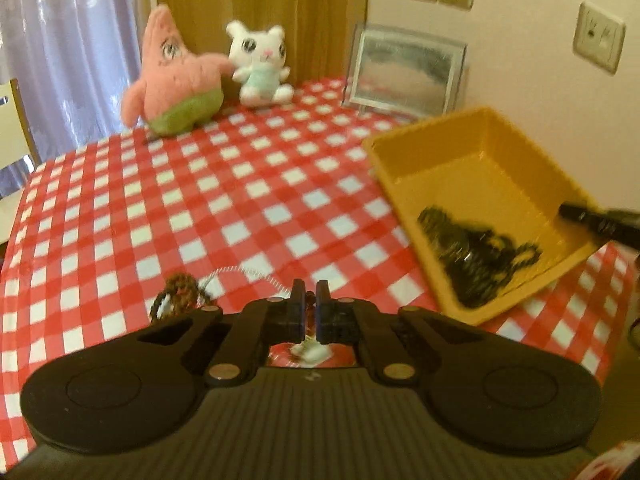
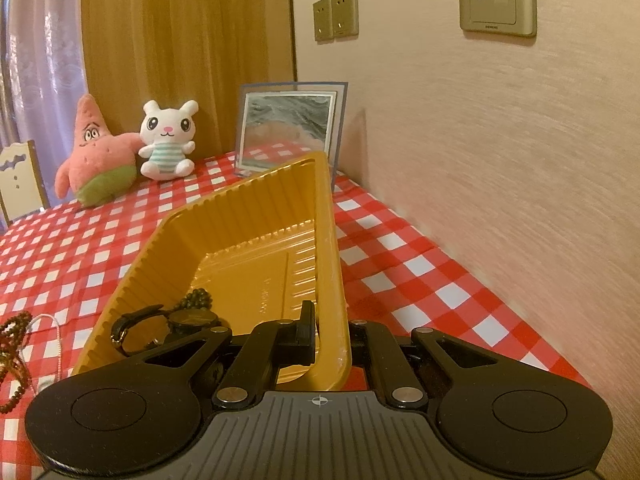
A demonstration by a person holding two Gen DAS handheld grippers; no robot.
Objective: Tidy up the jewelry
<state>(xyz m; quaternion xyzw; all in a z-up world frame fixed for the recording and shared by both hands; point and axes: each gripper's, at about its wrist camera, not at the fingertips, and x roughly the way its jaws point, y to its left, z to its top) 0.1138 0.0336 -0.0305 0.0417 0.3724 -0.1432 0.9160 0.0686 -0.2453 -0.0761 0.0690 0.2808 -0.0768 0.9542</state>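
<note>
My right gripper is shut on the near rim of a yellow plastic tray and holds it tilted, left side down. A black watch and dark beads lie in its low corner. In the left wrist view the tray is at the right with the dark jewelry in it. My left gripper is shut on a small reddish beaded piece. A brown bead bracelet and a thin silver chain lie on the cloth beside it.
A red-and-white checked tablecloth covers the table. A pink starfish plush, a white bunny plush and a picture frame stand at the back. The wall runs along the right side. A chair stands at the left.
</note>
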